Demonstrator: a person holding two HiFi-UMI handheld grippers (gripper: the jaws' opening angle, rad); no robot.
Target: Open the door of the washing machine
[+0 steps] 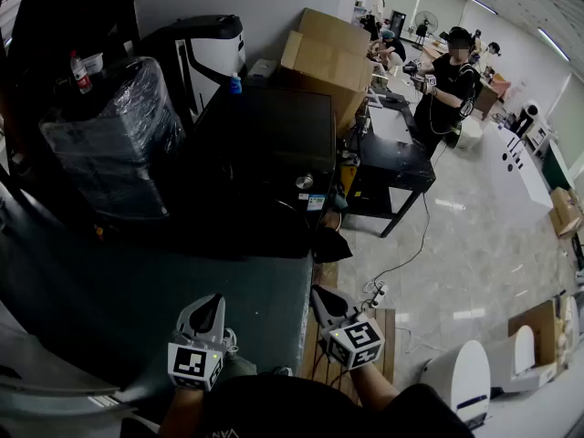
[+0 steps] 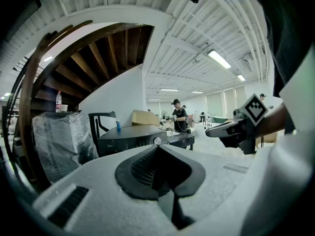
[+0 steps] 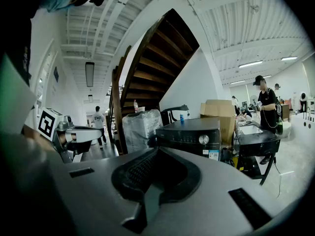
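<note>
The washing machine point(image 1: 265, 149) is a dark box a few steps ahead of me, its silver knob point(image 1: 304, 182) at the front top right. Its front is in shadow and I cannot make out the door. The left gripper view shows the machine point(image 2: 129, 137) small and distant, and the right gripper view shows it point(image 3: 189, 132) with the knob point(image 3: 204, 139). My left gripper point(image 1: 211, 303) and right gripper point(image 1: 318, 292) are held side by side near my body, well short of the machine. Both have their jaws together with nothing between them.
A plastic-wrapped appliance point(image 1: 109, 140) stands left of the machine. Cardboard boxes point(image 1: 324, 53) and a black table point(image 1: 392, 158) are at its right. A person point(image 1: 447, 85) stands beyond the table. A power strip and cable point(image 1: 374, 292) lie on the floor at my right, and a wooden staircase point(image 3: 147, 58) rises at the left.
</note>
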